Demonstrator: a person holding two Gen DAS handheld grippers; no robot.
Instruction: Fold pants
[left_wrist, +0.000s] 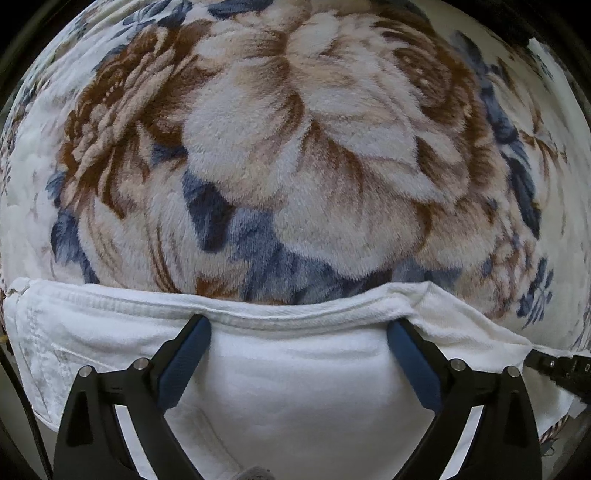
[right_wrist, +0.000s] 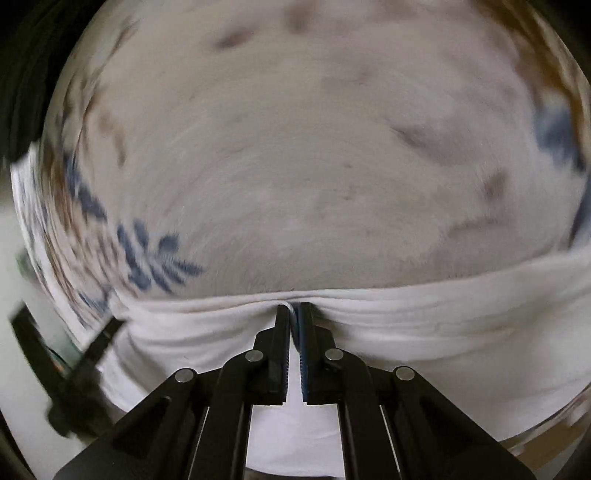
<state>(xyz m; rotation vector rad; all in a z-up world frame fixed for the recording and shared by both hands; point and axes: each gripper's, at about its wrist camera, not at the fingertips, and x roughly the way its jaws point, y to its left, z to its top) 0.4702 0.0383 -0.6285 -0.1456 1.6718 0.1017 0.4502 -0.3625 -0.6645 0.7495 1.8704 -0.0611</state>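
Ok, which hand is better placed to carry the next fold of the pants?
Right, probably. The right tool is shut on the white pants' folded edge, so it can pull. The left tool stands wide open over the pants on the floral blanket, gripping nothing.

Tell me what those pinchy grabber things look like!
Each is a black plastic gripper with angular arms, triangular cut-outs and round silver pins at the joints. The left gripper has two fingers tipped with dark blue textured pads. The right gripper has the same black build, with fine ribbed teeth along its inner pads. A thin black cable runs along the left edge of the left view.
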